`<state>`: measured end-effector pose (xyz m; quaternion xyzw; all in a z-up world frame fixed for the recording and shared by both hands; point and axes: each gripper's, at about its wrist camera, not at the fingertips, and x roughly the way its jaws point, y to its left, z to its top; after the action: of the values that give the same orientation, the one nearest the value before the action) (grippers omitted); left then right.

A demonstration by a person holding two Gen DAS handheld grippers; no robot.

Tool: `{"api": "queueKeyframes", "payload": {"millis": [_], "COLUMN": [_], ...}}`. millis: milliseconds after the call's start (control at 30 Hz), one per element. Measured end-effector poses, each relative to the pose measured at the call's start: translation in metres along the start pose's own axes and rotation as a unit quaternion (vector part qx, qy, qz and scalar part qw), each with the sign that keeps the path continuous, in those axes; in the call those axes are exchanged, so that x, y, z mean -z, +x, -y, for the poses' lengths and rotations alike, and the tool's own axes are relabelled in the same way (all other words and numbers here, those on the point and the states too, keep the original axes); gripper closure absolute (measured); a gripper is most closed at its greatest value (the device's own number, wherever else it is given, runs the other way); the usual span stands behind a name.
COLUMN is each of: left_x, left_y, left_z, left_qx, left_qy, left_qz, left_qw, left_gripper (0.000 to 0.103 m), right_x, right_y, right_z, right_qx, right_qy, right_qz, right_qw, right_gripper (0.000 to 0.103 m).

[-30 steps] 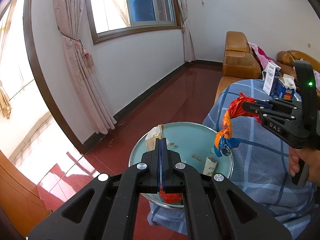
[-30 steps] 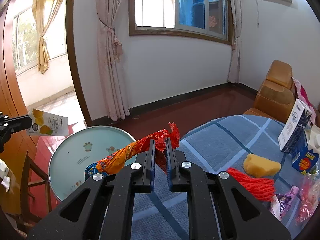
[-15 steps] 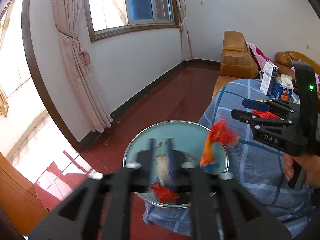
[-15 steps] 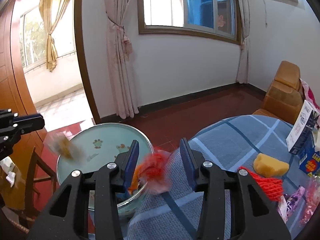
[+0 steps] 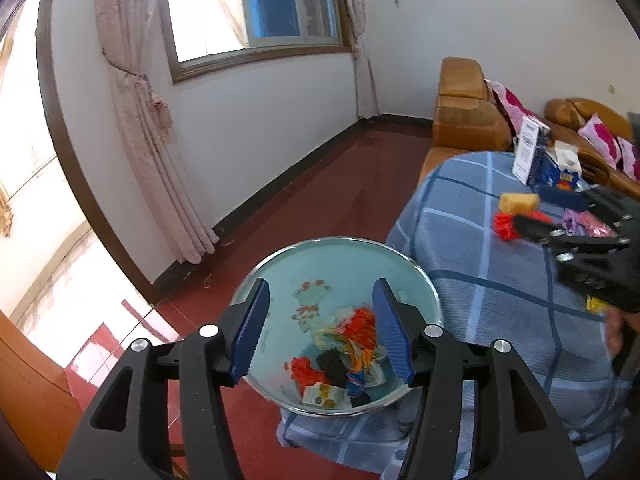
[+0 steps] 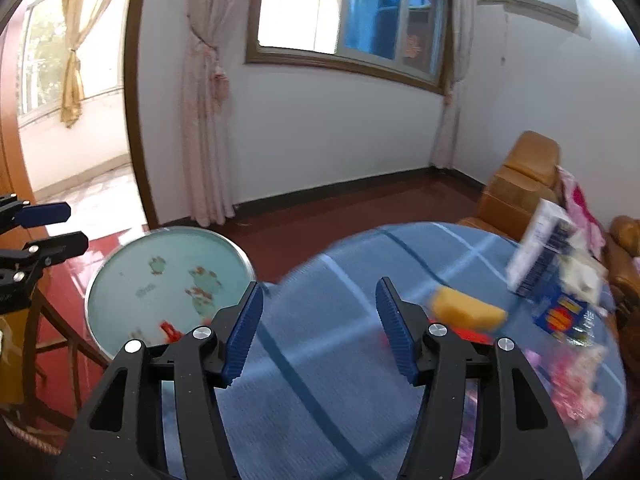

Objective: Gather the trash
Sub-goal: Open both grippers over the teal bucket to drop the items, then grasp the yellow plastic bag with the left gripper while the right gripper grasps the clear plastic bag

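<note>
A pale-blue enamel basin sits beside the table and holds a heap of trash: a red-orange wrapper, a black scrap and a yellow-white packet. My left gripper hangs over the basin with its jaws opening and nothing between them. In the right wrist view it shows at the left edge, above the basin. My right gripper is over the blue checked tablecloth, jaws opening, also empty. From the left wrist it appears near a yellow sponge and red netting.
On the table lie the sponge, a white carton, a blue box and pink wrappers. A brown sofa stands behind it. The basin rests on a wooden seat. Red floor lies beyond.
Both grippers opened and let go: the left's yellow-white packet and the right's red-orange wrapper fell into the basin. The right gripper swung right, over the table.
</note>
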<state>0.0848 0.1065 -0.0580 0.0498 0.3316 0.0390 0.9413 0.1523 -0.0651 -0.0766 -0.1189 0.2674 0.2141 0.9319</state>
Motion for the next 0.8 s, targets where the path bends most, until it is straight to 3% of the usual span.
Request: {"api": "queueKeyframes", "payload": {"millis": [233,367,467,633,800], "left_x": [-0.001,-0.003,-0.001,0.002,0.01], "left_y": [0.014,0.015,0.012,0.004,-0.003], "left_z": [0.063,0.125,0.17,0.232,0.277], "left_qx": [0.055,0.102,0.135,0.184,0.203], "left_qy": [0.038,0.066,0.089,0.113,0.141], "left_qz": [-0.016,-0.017,-0.015,-0.022,-0.028], "left_qw": [0.9976,0.9924,0.9868,0.976,0.9686], "left_gripper": [0.049,0.047,0.038,0.038,0.032], "right_x": [0.053,0.098,0.132,0.182,0.21], "right_y": [-0.075,-0.112,-0.136,-0.167,-0.183], "right_z": [0.088,0.148,0.182,0.215,0.234], "right_qx": [0.089,0.161,0.192,0.226,0.248], "right_qy": [0.077,0.136,0.18,0.23,0.263], "right_qz": [-0.004,-0.022,-0.03,-0.034,-0.028], "right_qw": [0.993,0.977,0.964,0.946,0.932], "right_gripper": [0.04,0.039,0.036,0.035,0.033]}}
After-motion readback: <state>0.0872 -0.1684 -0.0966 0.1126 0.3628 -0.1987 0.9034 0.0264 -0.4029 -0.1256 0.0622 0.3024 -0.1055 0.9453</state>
